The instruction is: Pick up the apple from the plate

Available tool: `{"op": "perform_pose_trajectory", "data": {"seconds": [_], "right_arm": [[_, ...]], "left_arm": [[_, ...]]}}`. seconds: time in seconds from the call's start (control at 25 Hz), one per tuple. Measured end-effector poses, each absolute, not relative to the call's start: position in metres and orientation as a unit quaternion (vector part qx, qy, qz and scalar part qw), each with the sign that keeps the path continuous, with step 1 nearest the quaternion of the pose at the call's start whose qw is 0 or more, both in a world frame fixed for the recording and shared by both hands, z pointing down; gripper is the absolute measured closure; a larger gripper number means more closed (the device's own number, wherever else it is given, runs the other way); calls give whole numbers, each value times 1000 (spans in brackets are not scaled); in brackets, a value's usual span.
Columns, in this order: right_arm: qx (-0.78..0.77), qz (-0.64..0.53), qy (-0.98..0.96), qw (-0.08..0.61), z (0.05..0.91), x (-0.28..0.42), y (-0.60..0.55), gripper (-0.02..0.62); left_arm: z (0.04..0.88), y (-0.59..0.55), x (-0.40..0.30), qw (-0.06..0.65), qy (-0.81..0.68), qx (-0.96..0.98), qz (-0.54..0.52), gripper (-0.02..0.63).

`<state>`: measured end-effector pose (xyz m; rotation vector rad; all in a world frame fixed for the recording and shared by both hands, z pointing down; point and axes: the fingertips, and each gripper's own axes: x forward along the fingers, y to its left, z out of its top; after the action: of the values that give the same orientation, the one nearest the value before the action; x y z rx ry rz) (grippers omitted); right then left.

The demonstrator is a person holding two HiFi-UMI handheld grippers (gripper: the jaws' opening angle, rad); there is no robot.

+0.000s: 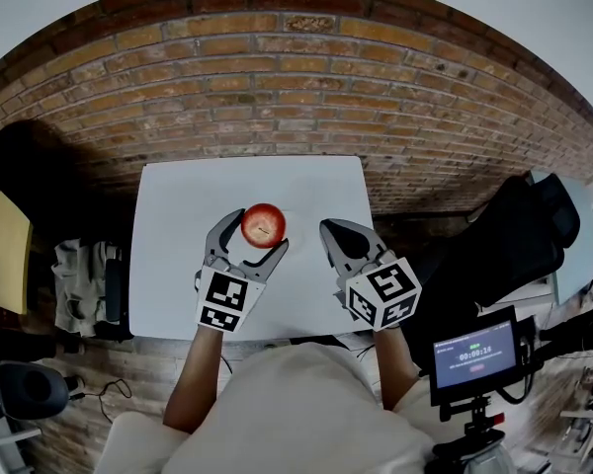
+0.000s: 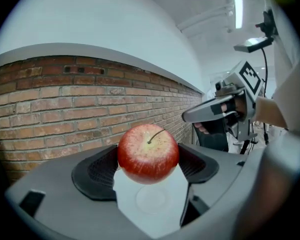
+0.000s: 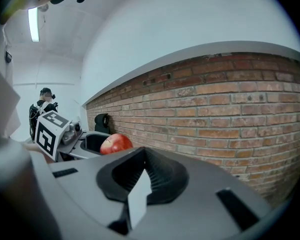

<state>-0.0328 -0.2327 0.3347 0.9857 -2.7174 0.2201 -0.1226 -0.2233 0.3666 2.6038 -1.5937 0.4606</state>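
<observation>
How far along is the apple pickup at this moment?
Done: the left gripper is shut on the apple, which looks raised above the plate. In hand: holding it up. Left: at most lifting it clear. The right gripper is shut, empty, alongside.

We seem to be in a lab or recording studio: a bare brick wall (image 1: 277, 77), one plain white desk (image 1: 178, 225), a small monitor (image 1: 474, 354) on a stand showing a timer readout, loose cables (image 1: 91, 395) on the floor, and a tube light (image 2: 236, 6) overhead.

apple (image 1: 264, 224) between left gripper (image 1: 257, 233) jaws, above table (image 1: 178, 215); right gripper (image 1: 334, 233) just right
</observation>
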Motion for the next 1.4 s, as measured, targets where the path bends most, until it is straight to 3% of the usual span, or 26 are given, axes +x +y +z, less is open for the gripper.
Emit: {"op": "perform_pose_trajectory", "data": {"seconds": [1.4], "right_arm": [[343,39,-933,101,321,-23,-230,594]], "left_arm": [[344,-219,-107,8,-505,854,123,235]]}}
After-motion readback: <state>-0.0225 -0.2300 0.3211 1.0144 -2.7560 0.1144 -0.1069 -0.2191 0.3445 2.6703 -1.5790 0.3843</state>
